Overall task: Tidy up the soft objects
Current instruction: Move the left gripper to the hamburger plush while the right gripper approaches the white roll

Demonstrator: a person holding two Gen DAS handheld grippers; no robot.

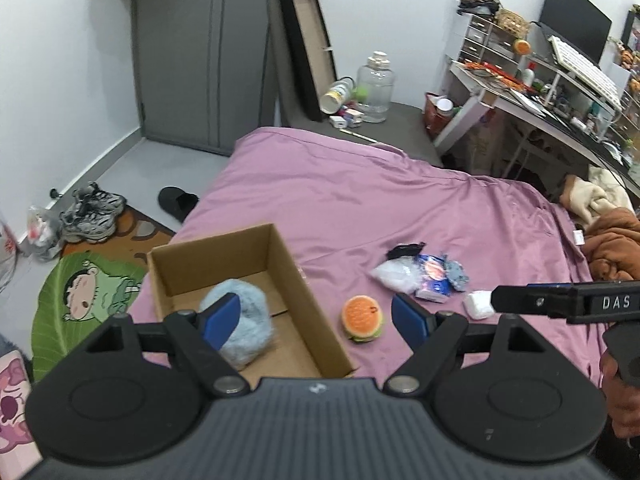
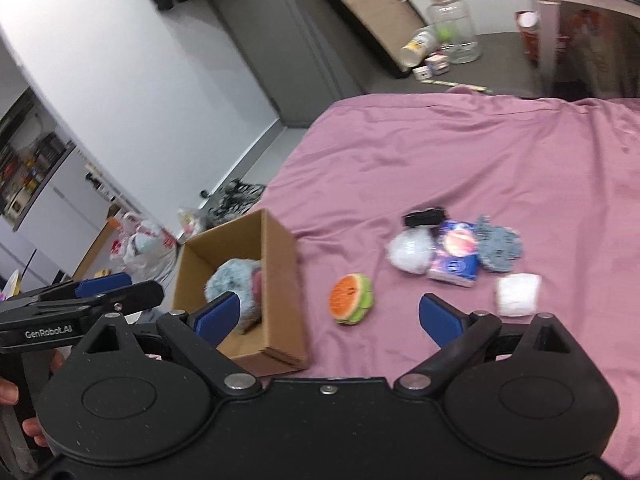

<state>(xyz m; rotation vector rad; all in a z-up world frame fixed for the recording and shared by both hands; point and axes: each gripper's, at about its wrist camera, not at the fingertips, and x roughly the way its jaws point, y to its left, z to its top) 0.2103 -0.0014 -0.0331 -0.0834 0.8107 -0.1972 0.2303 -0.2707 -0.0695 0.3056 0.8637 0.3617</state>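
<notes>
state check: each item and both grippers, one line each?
box: open, upright on the bed
blue plush: in the box
burger toy: on the bed, beside the box
white pack: on the bed, loose
pile: on the bed, untouched
left gripper: open, empty
right gripper: open, empty

Beyond the purple bedsheet (image 1: 360, 184), a grey wardrobe (image 1: 180, 52) stands at eleven o'clock against the white wall. At twelve o'clock a clear glass jar (image 1: 375, 88) sits on a grey ledge beside a tipped paper cup (image 1: 335, 96) and a long open black box (image 1: 308, 48) leaning upright. At two o'clock a cluttered desk (image 1: 532, 96) carries a dark monitor (image 1: 576, 20) and a white keyboard (image 1: 584, 66). On the floor at nine o'clock lie grey sneakers (image 1: 92, 212), a black slipper (image 1: 176, 202) and a green cartoon rug (image 1: 88, 300). A brown blanket (image 1: 616, 244) is bunched at three o'clock.
</notes>
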